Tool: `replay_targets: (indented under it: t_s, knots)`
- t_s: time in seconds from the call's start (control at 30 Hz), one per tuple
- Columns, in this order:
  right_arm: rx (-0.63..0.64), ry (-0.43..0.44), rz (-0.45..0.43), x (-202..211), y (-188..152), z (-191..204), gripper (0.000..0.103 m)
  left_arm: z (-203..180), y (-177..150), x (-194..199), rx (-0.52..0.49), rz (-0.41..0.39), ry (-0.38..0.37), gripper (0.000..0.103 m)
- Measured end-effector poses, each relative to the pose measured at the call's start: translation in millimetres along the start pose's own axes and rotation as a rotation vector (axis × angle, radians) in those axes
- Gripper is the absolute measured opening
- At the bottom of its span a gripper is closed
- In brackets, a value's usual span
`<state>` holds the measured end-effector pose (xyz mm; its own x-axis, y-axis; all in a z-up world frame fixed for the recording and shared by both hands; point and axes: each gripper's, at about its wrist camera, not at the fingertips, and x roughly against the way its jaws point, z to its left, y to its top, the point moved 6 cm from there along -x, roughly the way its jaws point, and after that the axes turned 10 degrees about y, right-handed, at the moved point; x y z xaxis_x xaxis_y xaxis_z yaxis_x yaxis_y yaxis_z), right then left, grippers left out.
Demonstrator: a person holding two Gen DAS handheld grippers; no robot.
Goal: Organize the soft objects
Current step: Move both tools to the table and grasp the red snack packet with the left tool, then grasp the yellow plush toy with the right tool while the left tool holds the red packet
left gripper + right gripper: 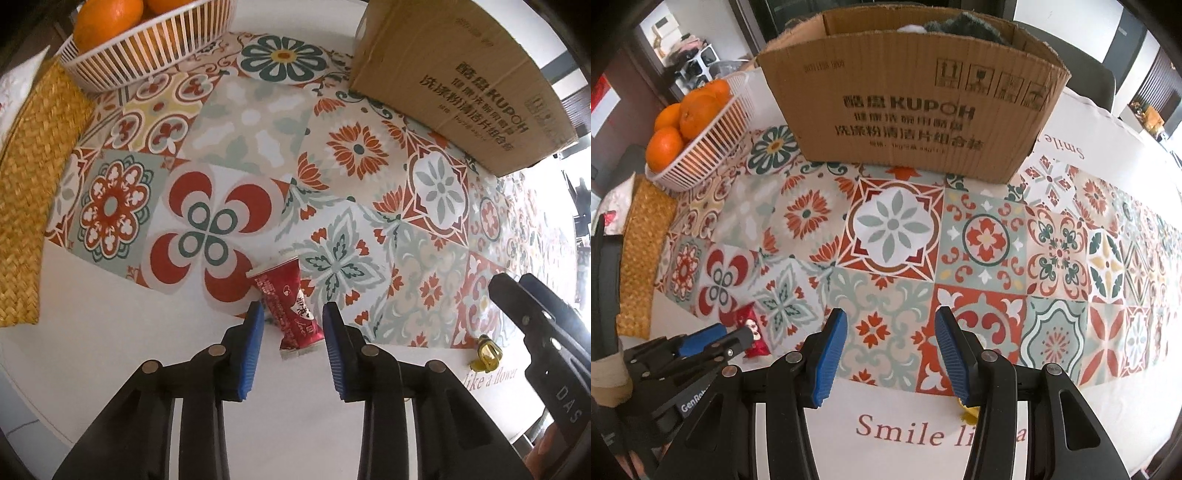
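A red snack packet [290,306] lies flat on the patterned tablecloth, and also shows in the right wrist view [751,328]. My left gripper [293,319] is open, its blue pads on either side of the packet's near half, not touching it. My right gripper [890,325] is open and empty over the cloth; it shows at the right edge of the left wrist view [524,291]. A small yellow object [485,356] lies beside it, mostly hidden behind the right finger in the right wrist view [971,410]. An open cardboard box [916,107] with dark soft cloth [964,24] inside stands at the back.
A white slatted basket [713,147] of oranges [698,110] stands at the back left. A woven straw mat [33,184] lies along the left edge. Printed text runs along the cloth's near edge [905,432].
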<state>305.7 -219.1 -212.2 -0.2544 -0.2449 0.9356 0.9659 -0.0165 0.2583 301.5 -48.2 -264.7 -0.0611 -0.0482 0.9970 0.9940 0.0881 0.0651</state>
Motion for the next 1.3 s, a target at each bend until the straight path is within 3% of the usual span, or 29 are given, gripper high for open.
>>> replay_targets:
  t_s: [0.2,0.5,0.67,1.03,1.3]
  knots:
    - [0.006,-0.017,0.016,-7,-3,-2,0.051,-4,5,-13,0.015,0.012,0.011,0.025]
    - [-0.002,-0.021,0.032,-12,-5,-6,0.051,-13,4,-28,-0.028,0.008,0.048,0.024]
    - [-0.011,-0.019,0.034,-11,-9,-11,0.051,-20,-2,-28,-0.056,0.014,0.012,0.022]
    - [-0.041,0.041,0.055,0,-29,-29,0.051,-49,-20,6,-0.155,-0.043,-0.029,0.022]
    - [-0.114,0.088,0.077,11,-43,-63,0.051,-92,-38,23,-0.227,-0.076,-0.05,0.021]
